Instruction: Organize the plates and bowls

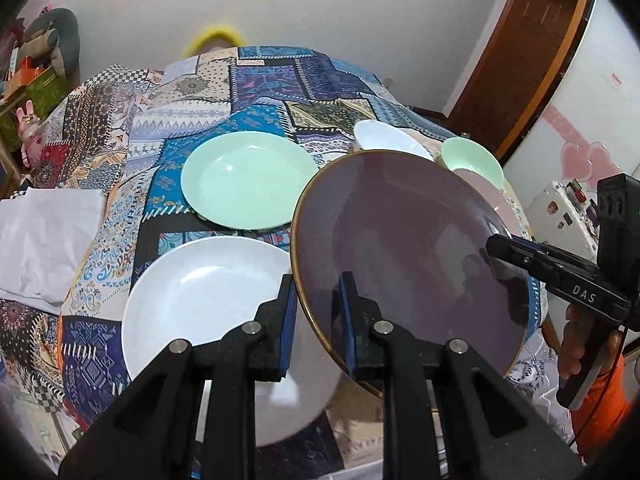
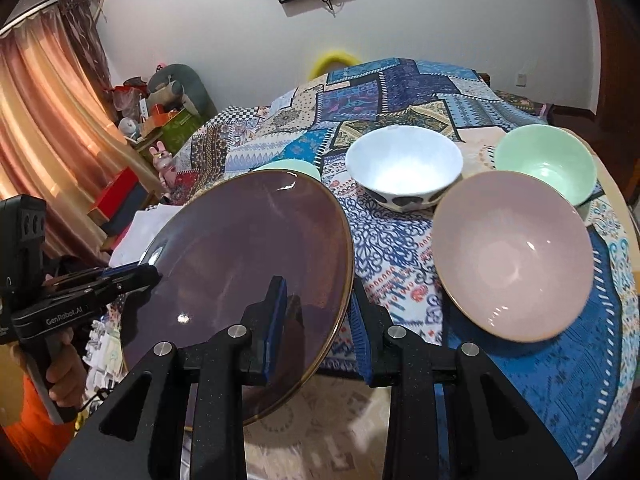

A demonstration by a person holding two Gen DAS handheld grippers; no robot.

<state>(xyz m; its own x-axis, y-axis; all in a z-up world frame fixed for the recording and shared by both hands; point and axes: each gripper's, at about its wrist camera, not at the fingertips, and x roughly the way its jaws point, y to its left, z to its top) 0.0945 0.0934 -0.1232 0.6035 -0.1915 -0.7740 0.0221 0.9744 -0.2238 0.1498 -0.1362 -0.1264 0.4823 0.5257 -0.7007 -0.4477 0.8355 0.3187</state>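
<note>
A large round dark-purple ceramic plate with a gold rim (image 1: 404, 248) is held tilted above the patchwork tablecloth (image 1: 256, 92). Its near-left edge is clamped in the left gripper (image 1: 318, 320), its opposite edge in the right gripper (image 2: 316, 320) (both narrowly closed on the rim). A white plate (image 1: 200, 300) and a mint-green plate (image 1: 244, 184) lie left of it; three bowls are seen beyond.

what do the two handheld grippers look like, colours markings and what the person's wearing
Both are matte black two-finger tools with blue pads lining the fingers and round silver pivot pins. The left gripper reads "GenRobot.AI" on its side; the right gripper reads "DAS". Each carries a black box with round holes above its pistol-style handle. The person's sleeve is orange.
</note>
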